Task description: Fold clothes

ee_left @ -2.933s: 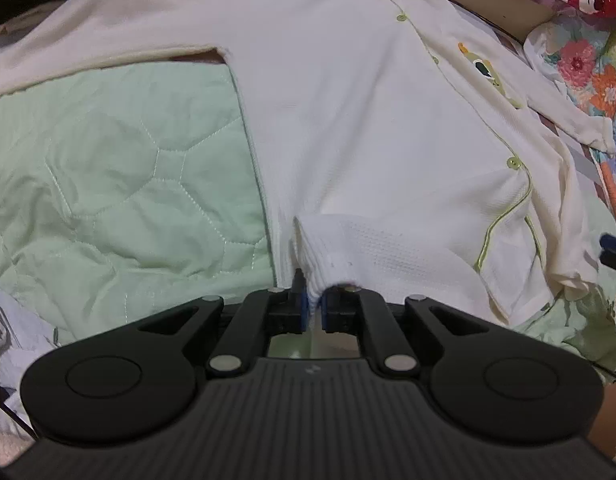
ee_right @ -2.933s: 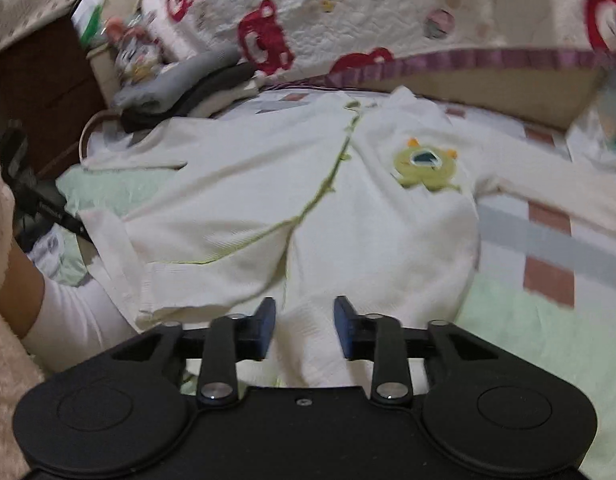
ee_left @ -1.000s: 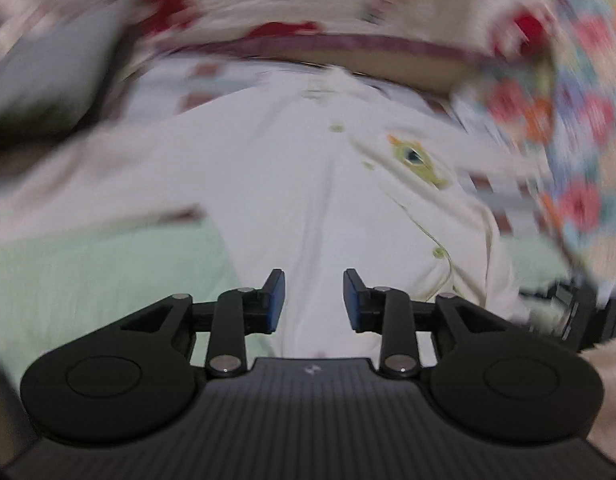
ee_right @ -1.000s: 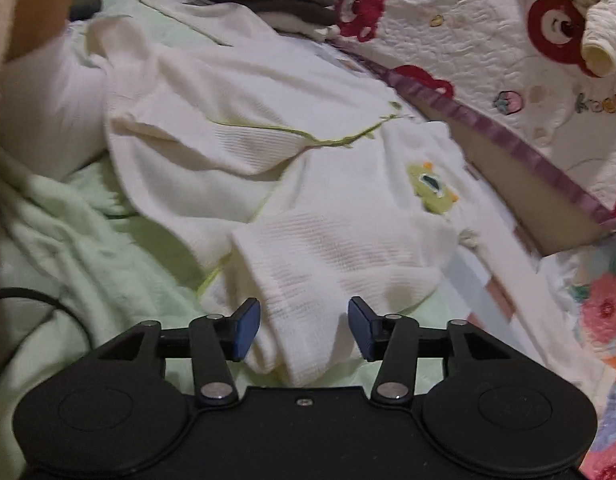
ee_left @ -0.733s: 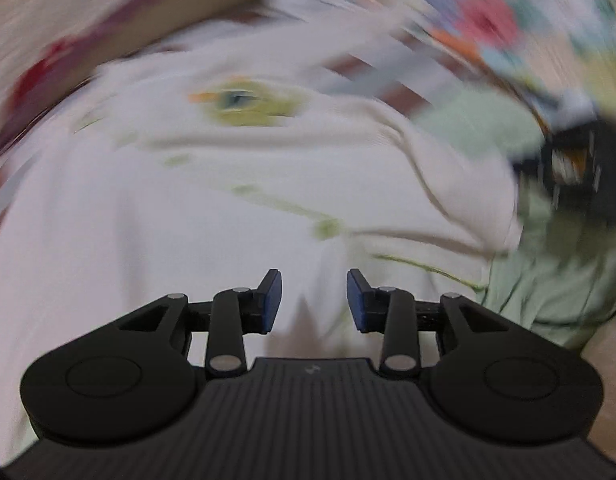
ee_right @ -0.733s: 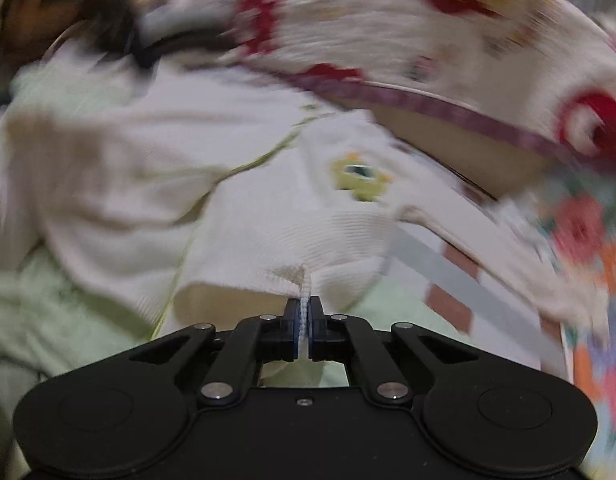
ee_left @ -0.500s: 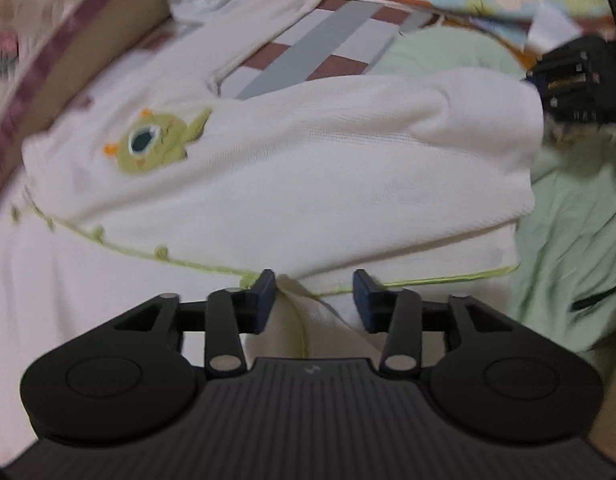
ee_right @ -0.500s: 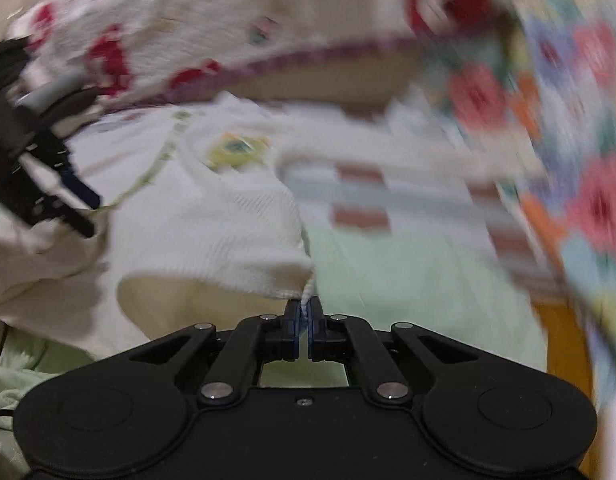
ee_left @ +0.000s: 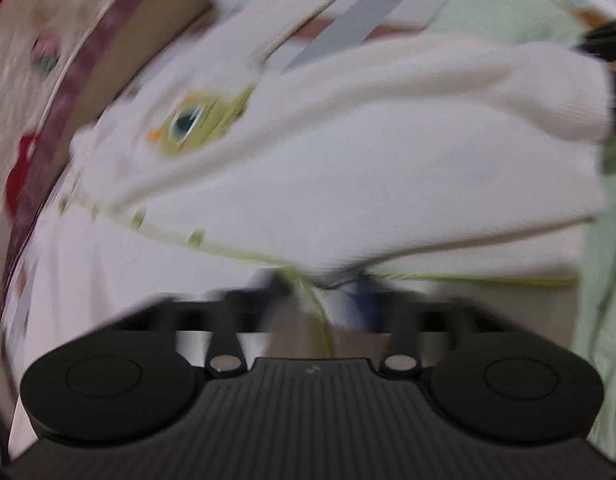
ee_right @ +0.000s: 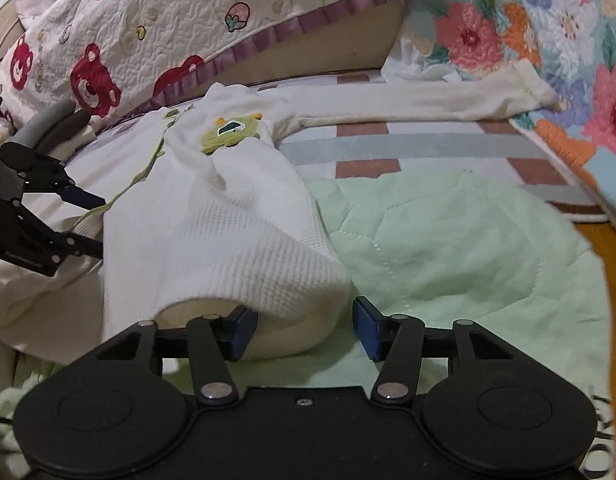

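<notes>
the white shirt with its green monster patch lies on the bed, over a pale green quilt, one sleeve stretched out toward the flowered blanket. the right gripper is opening, its blue pads either side of the folded bottom corner without pressing it. the left gripper is closing at the green-trimmed front edge; that view is too blurred to tell whether it has pinched the cloth. a bear-print quilt lies behind.
</notes>
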